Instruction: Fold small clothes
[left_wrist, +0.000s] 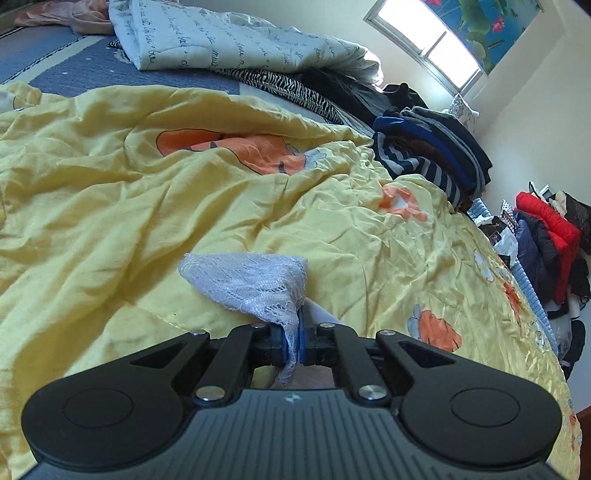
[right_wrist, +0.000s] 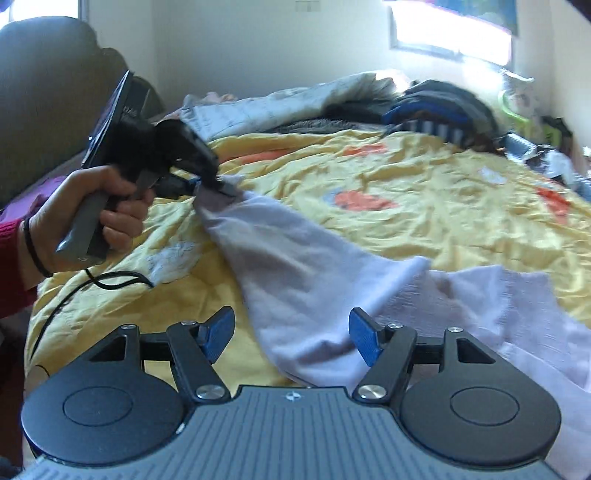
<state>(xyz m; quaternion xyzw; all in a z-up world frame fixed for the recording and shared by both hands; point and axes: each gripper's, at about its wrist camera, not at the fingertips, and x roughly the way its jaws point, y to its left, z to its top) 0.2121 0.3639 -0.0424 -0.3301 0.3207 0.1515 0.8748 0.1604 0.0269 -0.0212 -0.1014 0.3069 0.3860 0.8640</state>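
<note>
Your right gripper (right_wrist: 291, 338) spread over pale garment (right_wrist: 314, 295), pads clear of it, your left gripper (left_wrist: 294, 341) pinching its lace corner (left_wrist: 255, 284), yellow quilt (left_wrist: 147, 206) beneath.

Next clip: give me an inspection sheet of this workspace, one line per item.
Surface: bed under a rumpled yellow quilt with orange prints.
Job's things: one pale lace-trimmed garment, partly lifted.
Clutter: stack of folded dark clothes; script-print blanket.
Grippers: left gripper shut on the garment's lace corner; right gripper open, the garment lying between its fingers, unpinched.
Cables: black cable hanging below the left hand.
Surroundings: window; heap of red and dark clothes beside the bed.
</note>
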